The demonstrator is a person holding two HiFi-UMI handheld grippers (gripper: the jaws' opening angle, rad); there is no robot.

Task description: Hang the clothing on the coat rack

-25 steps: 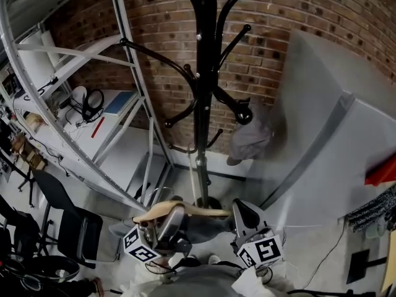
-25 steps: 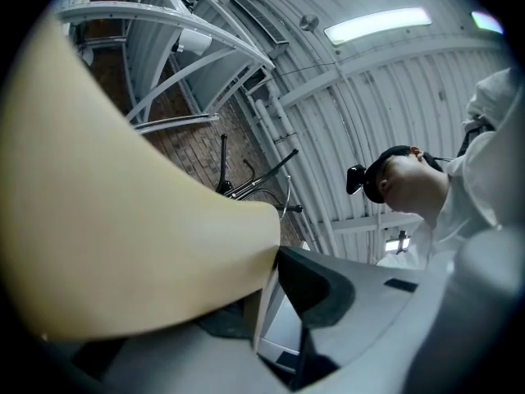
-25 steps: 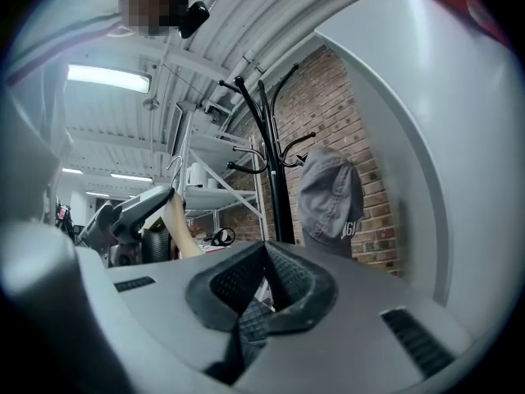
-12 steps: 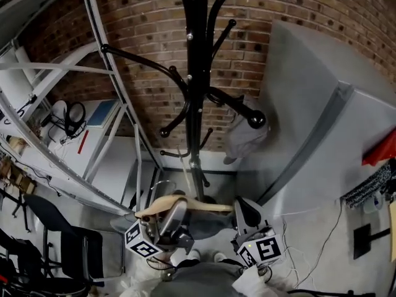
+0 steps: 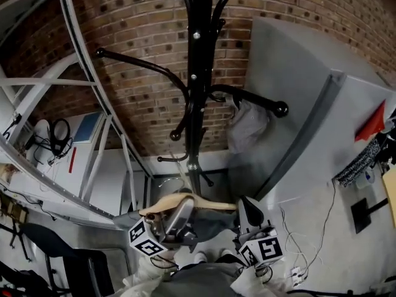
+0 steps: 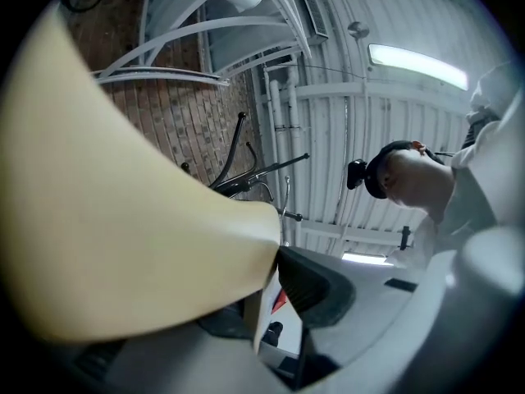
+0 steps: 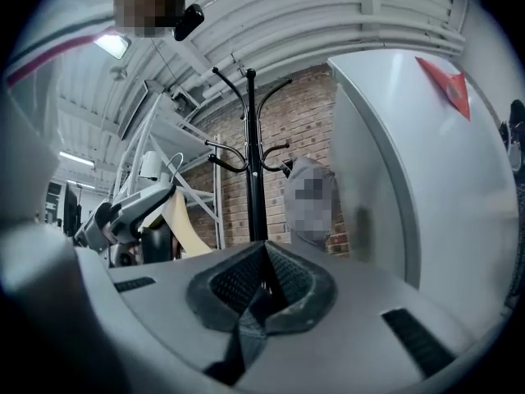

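Gripping, left: the left gripper [image 5: 173, 218] is clenched on the wooden hanger [image 5: 185, 203]; the hanger's pale shoulder fills that gripper's own view, hard against the pad.
Right side: the right gripper [image 5: 249, 214] has its pads pinched together on a fold of the grey garment [image 5: 207, 221] that drapes from the hanger.
Clothing: it sits low at 6 o'clock in the head view, between the two grippers and well below every peg.
Coat rack: the black coat rack [image 5: 197, 73] stands at 12 o'clock from the grippers.
Free peg: the long arm [image 5: 139, 64] reaching toward 10 o'clock looks bare, so I judge it the better target.
Taken peg: the knobbed arm [image 5: 260, 99] at 2 o'clock already has a hung grey cloth [image 5: 247, 125] under it.
Wire hook: the hanger's metal hook [image 5: 166, 181] rises toward the pole; it is thin and hard to follow.
Doing it well: raise both grippers together with the hanger level, carry the hook above the peg's knob, then lower it on.
Right's job: hold the cloth slack. A pull could drag the garment off the hanger's shoulder.
Hazard: the white shelving frame [image 5: 80, 73] at 9 o'clock stands near the free peg and could catch the hanger's end.
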